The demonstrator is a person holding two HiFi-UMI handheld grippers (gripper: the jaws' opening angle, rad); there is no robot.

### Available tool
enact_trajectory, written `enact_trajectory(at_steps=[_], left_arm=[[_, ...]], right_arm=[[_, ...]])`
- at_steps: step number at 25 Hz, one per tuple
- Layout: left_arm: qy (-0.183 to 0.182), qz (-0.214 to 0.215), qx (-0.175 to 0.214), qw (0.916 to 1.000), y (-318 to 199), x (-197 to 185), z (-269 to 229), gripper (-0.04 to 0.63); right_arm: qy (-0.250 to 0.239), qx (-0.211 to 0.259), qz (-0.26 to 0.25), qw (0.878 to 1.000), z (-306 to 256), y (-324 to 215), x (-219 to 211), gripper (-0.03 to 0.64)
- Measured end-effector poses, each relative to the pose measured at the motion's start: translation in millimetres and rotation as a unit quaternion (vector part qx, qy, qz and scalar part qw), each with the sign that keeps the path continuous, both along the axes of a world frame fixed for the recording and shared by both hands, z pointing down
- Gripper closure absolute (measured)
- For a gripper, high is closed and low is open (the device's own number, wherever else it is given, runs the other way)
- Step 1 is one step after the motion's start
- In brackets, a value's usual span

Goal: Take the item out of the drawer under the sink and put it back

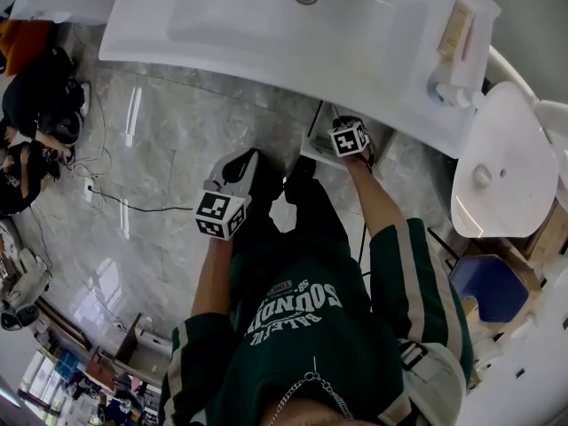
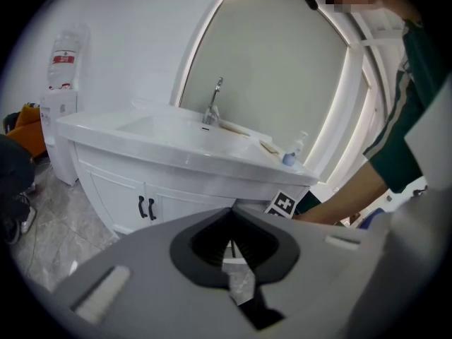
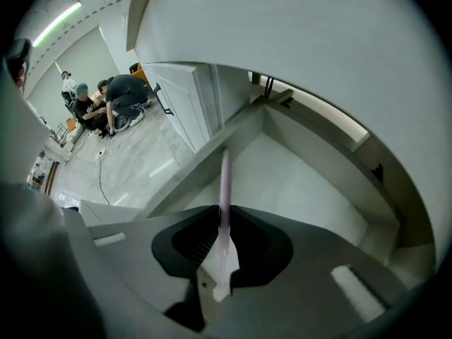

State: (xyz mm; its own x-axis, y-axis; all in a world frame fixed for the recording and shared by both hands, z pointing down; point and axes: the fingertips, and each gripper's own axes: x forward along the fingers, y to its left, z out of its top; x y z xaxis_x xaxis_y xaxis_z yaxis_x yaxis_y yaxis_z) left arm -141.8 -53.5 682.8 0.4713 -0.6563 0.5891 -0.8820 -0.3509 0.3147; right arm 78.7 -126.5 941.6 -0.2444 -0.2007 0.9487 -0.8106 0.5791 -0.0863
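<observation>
The drawer (image 3: 304, 182) under the white sink counter (image 1: 266, 51) stands pulled out, its pale inside bare. My right gripper (image 3: 224, 210) hovers over the drawer's inside, shut on a thin pale-pink stick-like item (image 3: 225, 182) that points forward out of the jaws. From the head view only that gripper's marker cube (image 1: 349, 138) shows, at the drawer's front below the counter edge. Left of it, over the floor, my left gripper (image 2: 229, 217) is held shut with nothing in it, aimed at the vanity; it also appears as the left gripper (image 1: 238, 174) overhead.
Two cabinet doors with black handles (image 2: 145, 207) are shut left of the drawer. A faucet (image 2: 214, 104) and soap bottle (image 2: 291, 154) stand on the counter. A toilet (image 1: 497, 162) and blue bin (image 1: 488, 287) sit at the right. People (image 1: 35, 105) crouch by cables on the marble floor at the left.
</observation>
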Motion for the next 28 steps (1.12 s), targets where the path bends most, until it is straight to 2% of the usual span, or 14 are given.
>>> enact_trajectory(at_steps=[4,11,23,25,28], left_arm=[[0.002,-0.007,-0.007,0.9999,0.5,-6.4,5.6,0.546],[0.004,0.001,-0.008,1.0,-10.9,-6.1,-2.2,0.546],[0.016,0.05,0.01,0.9986,-36.3,24.9,-56.1,0.546],[0.017,0.057,0.016,0.9981,-38.4,31.2,-66.5,0.546],[0.016,0.066,0.027,0.9973,-38.3,38.6,-82.9,0.546]], right_arm=[[0.021,-0.017,-0.019,0.999,15.0,3.3,-0.9,0.565],[0.032,-0.027,-0.004,0.999,8.3,1.3,4.9,0.565],[-0.019,0.004,0.05,0.999,-76.4,15.9,5.7,0.566],[-0.022,0.015,0.056,0.998,-93.8,18.7,9.4,0.595],[-0.031,0.04,0.065,0.997,-122.8,21.2,13.1,0.604]])
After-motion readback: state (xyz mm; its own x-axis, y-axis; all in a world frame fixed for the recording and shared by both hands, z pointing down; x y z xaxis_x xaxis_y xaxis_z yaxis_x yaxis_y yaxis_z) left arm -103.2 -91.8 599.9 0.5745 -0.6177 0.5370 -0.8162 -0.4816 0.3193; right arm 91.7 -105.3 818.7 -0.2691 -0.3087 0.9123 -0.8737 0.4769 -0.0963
